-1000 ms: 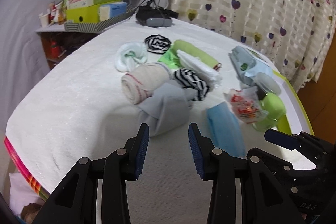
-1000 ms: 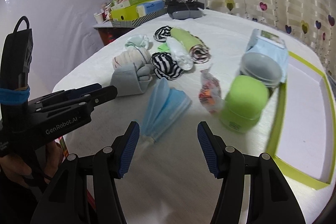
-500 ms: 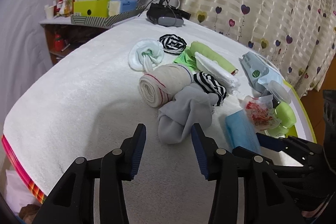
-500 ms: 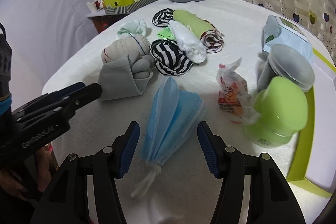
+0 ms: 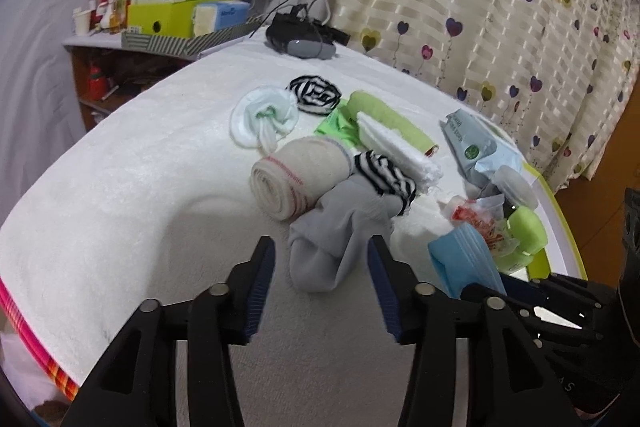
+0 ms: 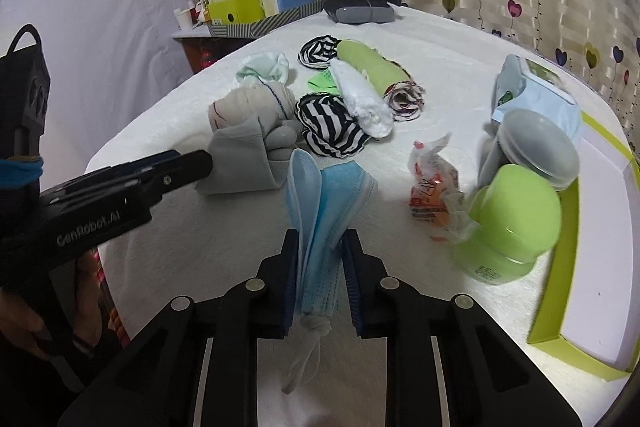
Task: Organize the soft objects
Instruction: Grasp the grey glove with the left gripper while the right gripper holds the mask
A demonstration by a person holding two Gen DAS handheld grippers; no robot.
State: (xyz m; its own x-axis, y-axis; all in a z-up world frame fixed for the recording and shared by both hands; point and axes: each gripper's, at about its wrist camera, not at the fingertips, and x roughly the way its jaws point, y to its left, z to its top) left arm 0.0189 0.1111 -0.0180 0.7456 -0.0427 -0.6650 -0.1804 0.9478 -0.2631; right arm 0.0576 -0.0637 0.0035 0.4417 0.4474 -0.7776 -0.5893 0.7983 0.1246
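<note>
A stack of blue face masks (image 6: 332,195) lies on the white bedcover, and my right gripper (image 6: 322,259) is closing on its near end, the pads pressing the folds together. The mask's knotted ear loops hang out below the fingers. My left gripper (image 5: 320,267) hangs just short of a crumpled grey sock (image 5: 332,247) with its jaws opening wide; nothing is between them. Behind the grey sock lie a rolled beige sock (image 5: 296,175), a black-and-white striped sock (image 5: 384,175), a white sock (image 5: 260,115) and a green cloth roll (image 5: 384,115).
A lime jar (image 6: 508,223), a grey lidded tub (image 6: 536,143), a wipes pack (image 6: 532,95) and a snack wrapper (image 6: 432,187) crowd the right side. A lime-rimmed tray (image 6: 556,259) lies at the far right. Boxes and clutter fill a shelf (image 5: 180,15) behind the bed.
My right gripper's jaws have come together around the blue masks. The left gripper's jaws have spread wider and it has edged closer to the grey sock.
</note>
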